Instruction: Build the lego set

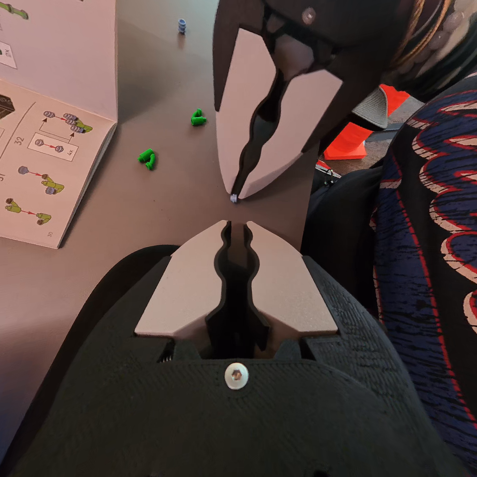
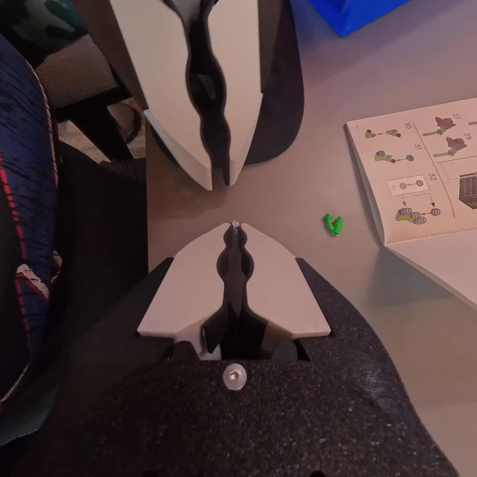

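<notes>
My right gripper (image 2: 235, 225) is shut on a tiny pale grey-blue round stud (image 2: 235, 224), pinched at the very fingertips. In the left wrist view the right gripper (image 1: 235, 196) comes in from the top, tips down, with the stud (image 1: 233, 198) just above the table. My left gripper (image 1: 237, 222) faces it tip to tip, a short gap away, with its jaws a narrow slit apart and nothing between them. The left gripper also shows at the top of the right wrist view (image 2: 220, 186). Two green branch pieces (image 1: 198, 117) (image 1: 147, 158) lie on the table to the left.
An open instruction booklet (image 1: 51, 167) (image 2: 426, 180) lies beside the work spot. A small grey-blue stack of studs (image 1: 182, 25) stands farther off. One green piece (image 2: 334, 224) lies near the booklet. A blue bin (image 2: 348, 13) sits at the back. A person's patterned garment (image 1: 426, 232) is at the table edge. Less than 4 cm separates the two grippers' tips.
</notes>
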Demonstrator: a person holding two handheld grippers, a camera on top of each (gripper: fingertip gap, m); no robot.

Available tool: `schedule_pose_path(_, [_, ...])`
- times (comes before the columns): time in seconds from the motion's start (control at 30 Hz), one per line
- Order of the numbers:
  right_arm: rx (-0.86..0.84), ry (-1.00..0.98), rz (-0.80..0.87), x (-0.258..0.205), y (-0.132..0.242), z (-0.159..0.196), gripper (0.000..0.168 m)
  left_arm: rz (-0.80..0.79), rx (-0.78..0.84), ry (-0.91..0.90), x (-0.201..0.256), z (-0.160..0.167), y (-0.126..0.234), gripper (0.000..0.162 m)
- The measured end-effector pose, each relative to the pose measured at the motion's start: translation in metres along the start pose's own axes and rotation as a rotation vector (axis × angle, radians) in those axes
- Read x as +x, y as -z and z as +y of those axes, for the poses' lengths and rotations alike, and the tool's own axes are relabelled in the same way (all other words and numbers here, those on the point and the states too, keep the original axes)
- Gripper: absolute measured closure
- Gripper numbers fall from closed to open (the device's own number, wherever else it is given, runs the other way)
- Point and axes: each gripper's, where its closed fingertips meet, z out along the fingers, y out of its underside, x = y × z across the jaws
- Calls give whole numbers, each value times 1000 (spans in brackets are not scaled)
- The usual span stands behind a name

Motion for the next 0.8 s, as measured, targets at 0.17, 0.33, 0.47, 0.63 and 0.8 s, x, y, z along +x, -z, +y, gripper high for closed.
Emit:
schedule_pose_path(0.17, [82,-134,-55,5,7,-8,165,-36,31,-68,2,-4,2,149])
schedule_pose_path(0.33, [132,-380,-198,5,11,-13,165,-140,139,-183,-2,-20,9,145])
schedule_pose_path(0.47, [10,-470,-255,7,17,4,165,-204,153,-254,-4,-22,10,144])
schedule_pose_path(0.63, [-63,-510,-312,4,21,14,165,-193,156,-205,-8,-22,10,144])
schedule_pose_path(0.8, [-133,-543,-335,2,22,24,165,-163,169,-178,-8,-22,11,144])
